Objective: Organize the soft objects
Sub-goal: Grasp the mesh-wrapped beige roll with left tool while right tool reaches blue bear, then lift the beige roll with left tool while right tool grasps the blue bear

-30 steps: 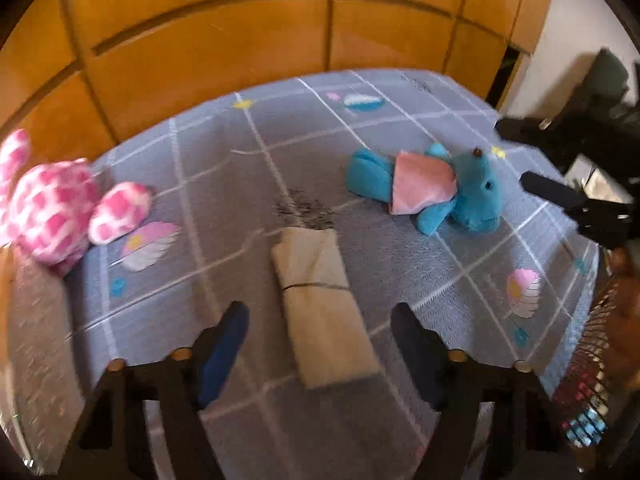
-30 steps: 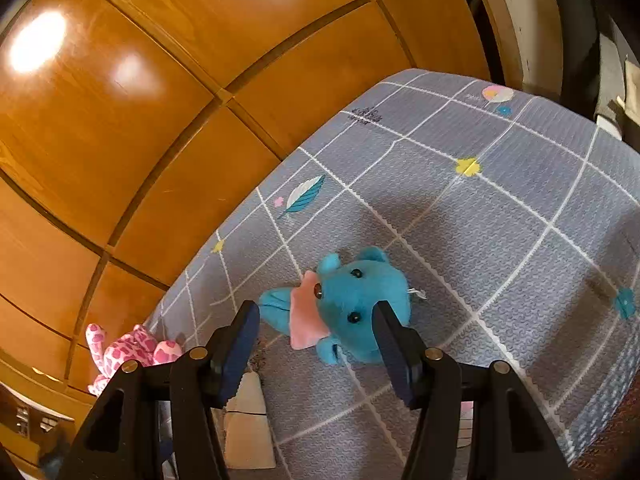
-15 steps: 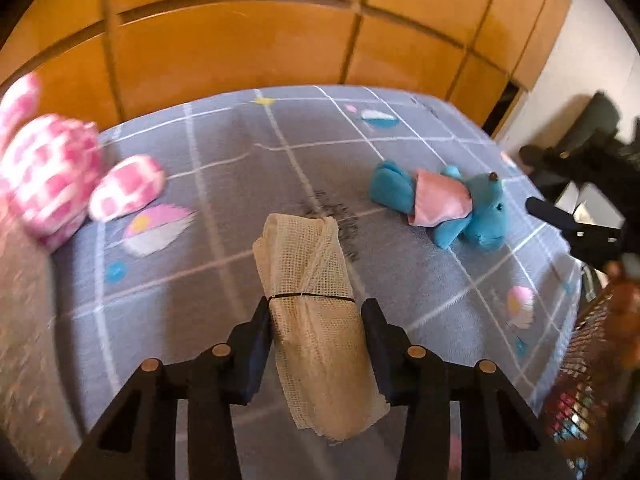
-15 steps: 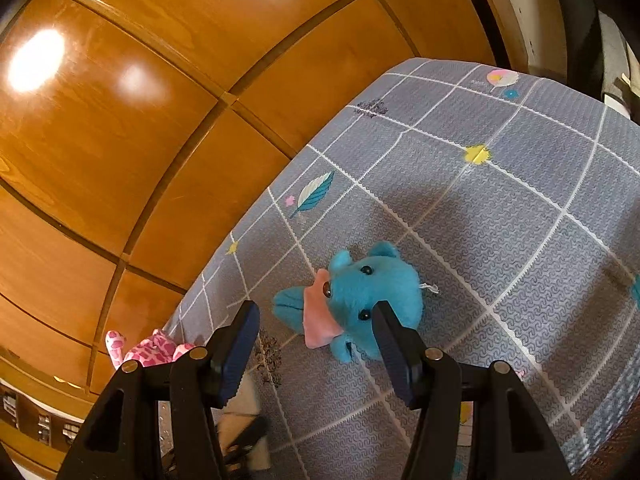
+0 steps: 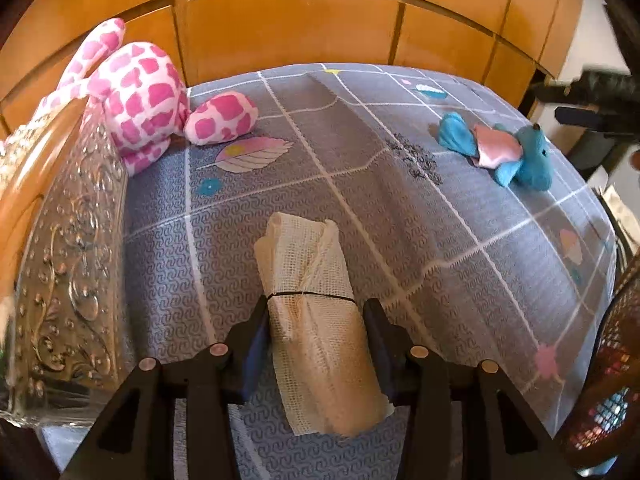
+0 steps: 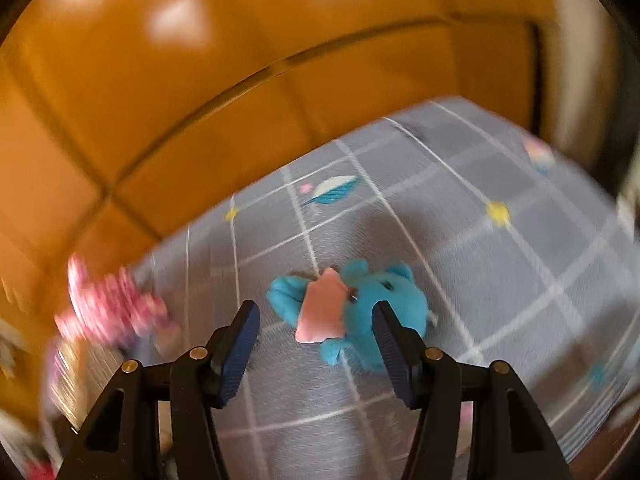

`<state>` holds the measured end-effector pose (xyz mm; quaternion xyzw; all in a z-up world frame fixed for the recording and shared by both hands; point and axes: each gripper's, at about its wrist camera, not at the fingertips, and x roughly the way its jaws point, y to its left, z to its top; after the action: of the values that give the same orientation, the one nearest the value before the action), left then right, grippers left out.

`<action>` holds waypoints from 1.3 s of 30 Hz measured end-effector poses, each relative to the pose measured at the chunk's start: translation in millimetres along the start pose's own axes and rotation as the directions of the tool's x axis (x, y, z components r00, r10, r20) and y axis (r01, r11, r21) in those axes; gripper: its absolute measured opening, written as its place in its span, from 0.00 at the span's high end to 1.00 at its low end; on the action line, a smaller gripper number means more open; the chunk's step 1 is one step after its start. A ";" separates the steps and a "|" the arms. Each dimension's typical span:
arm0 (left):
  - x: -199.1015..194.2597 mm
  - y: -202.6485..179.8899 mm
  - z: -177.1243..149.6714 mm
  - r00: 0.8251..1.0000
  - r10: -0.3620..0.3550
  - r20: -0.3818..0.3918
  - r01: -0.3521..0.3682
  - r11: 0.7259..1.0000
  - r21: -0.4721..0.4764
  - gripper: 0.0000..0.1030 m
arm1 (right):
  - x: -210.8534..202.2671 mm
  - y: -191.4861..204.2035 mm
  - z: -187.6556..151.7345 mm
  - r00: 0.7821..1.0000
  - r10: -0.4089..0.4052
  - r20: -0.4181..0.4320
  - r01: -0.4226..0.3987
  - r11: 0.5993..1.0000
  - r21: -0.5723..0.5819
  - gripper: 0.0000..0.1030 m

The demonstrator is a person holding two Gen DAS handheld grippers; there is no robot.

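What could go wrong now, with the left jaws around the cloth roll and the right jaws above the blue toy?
1. The left gripper holds the cloth roll below its thin black band; its jaws have just been closing. The far end sticks out freely, so it may sag or slip when lifted.
2. The right gripper is open, and the blue toy lies off-centre, near the right jaw. Closing now may catch only its head.

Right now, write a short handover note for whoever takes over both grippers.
Left gripper: jaws just closed in on the rolled gauze cloth, pads at its sides; it lies on the grey bedspread.
Right gripper: open, holding nothing, above the blue plush toy.
Pink spotted plush: far left, by the wooden headboard.
Done: nothing sorted yet.
Left: lift the gauze, grab the blue toy, place all.
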<state>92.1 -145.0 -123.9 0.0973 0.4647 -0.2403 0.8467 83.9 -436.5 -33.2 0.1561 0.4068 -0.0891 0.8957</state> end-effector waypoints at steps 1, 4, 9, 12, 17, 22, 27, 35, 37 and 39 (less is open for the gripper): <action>1.2 -0.6 -1.2 1.000 0.003 0.003 -0.004 1.000 0.006 0.54 | 8.4 12.0 5.0 0.998 -0.047 -0.040 0.042 0.992 -0.117 0.41; 2.8 0.4 -0.6 1.000 0.001 0.005 -0.001 1.000 -0.003 0.53 | 35.9 29.3 6.9 0.978 -0.155 -0.142 0.102 0.941 -0.321 0.41; 1.6 3.8 -3.6 1.000 -0.003 0.010 0.003 1.000 -0.013 0.53 | 82.9 29.5 1.0 0.913 -0.348 -0.212 0.196 0.831 -0.520 0.37; -0.3 3.5 -4.9 1.000 -0.001 0.014 0.001 1.000 -0.016 0.53 | 95.8 19.8 -1.3 0.899 -0.379 -0.219 0.220 0.823 -0.524 0.32; -2.0 3.9 -6.3 1.000 -0.001 0.016 0.001 1.000 -0.024 0.53 | 100.1 15.1 -10.3 0.902 -0.390 -0.188 0.241 0.813 -0.530 0.36; -3.6 3.7 -6.5 1.000 0.000 0.018 0.000 1.000 -0.026 0.53 | 90.4 14.3 -13.9 0.902 -0.397 -0.168 0.257 0.808 -0.530 0.58; -4.5 3.0 -6.3 1.000 0.005 0.022 -0.005 1.000 -0.030 0.56 | 55.5 33.4 -8.2 0.935 -0.337 -0.107 0.251 0.846 -0.471 0.61; -9.6 1.0 -4.9 0.999 0.036 0.003 -0.036 0.999 -0.026 0.60 | 47.5 95.5 -45.0 0.971 -0.130 -0.199 0.042 0.918 -0.394 0.59; -13.0 0.2 -6.1 0.999 0.043 0.001 -0.043 0.999 -0.017 0.61 | 68.0 97.4 -59.4 0.958 -0.132 -0.253 0.028 0.926 -0.377 0.54; -17.6 -0.9 -7.9 0.999 0.037 0.001 -0.037 0.999 -0.019 0.61 | 69.0 102.7 -62.7 0.963 -0.162 -0.214 0.062 0.910 -0.409 0.52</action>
<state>77.8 -137.1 -113.5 0.0975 0.4643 -0.2202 0.8523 114.5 -320.6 -103.1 -0.0435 0.5314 -0.0360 0.8452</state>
